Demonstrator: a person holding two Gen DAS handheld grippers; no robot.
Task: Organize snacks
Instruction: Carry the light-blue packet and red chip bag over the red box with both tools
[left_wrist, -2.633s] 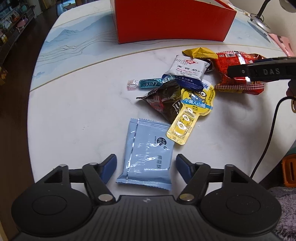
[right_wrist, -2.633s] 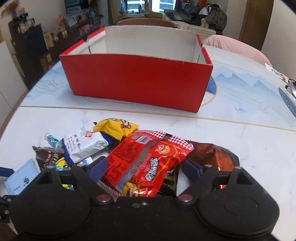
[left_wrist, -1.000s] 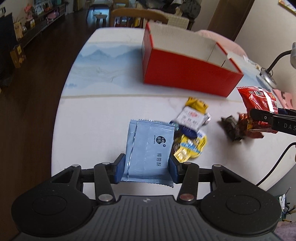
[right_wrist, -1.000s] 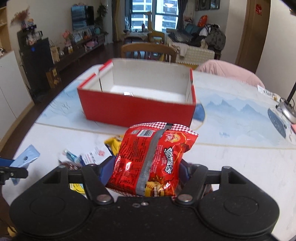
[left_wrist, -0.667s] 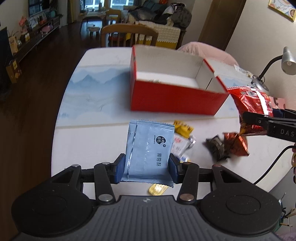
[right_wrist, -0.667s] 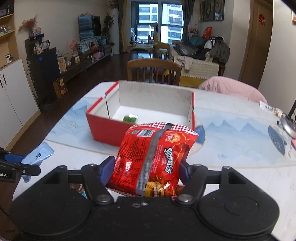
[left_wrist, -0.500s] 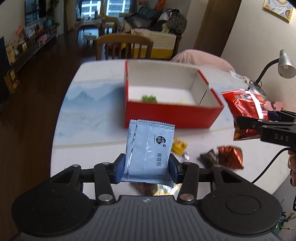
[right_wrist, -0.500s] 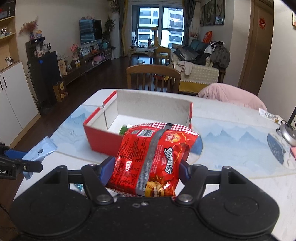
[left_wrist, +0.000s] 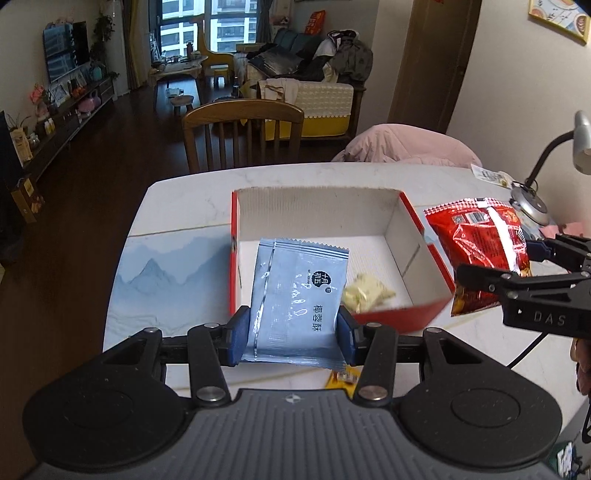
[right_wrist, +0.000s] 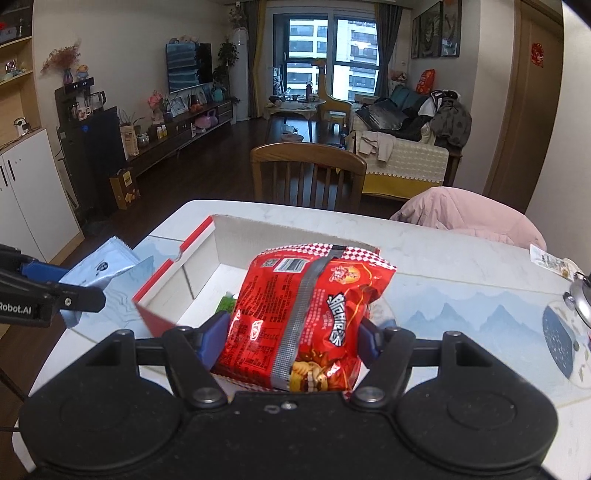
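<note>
Both hands are up over the box now, each with a snack in tow! The left gripper (left_wrist: 290, 338) has its jaws pinching the pale blue packet (left_wrist: 299, 295) by its side edges, the packet standing up in front of the open red box (left_wrist: 432, 312). Over on the other side, the right gripper (right_wrist: 291, 341) has its jaws clamped on the red chip bag (right_wrist: 306, 321), puffy and crinkled, hanging above the box's near wall.

Look inside the box: a small yellowish snack (left_wrist: 367, 295) is already lying on the white floor, and from the right wrist view a bit of green wrapper (right_wrist: 226, 304) peeks out beside the chip bag. So a couple of items appear to be in, and two more look ready to drop.

What is left? At the bottom of the left view a scrap of yellow wrapper (left_wrist: 341, 378) shows on the bench (left_wrist: 177, 206) just behind the blue packet, so at least one snack is waiting outside. How many more sit there, the grippers hide.
</note>
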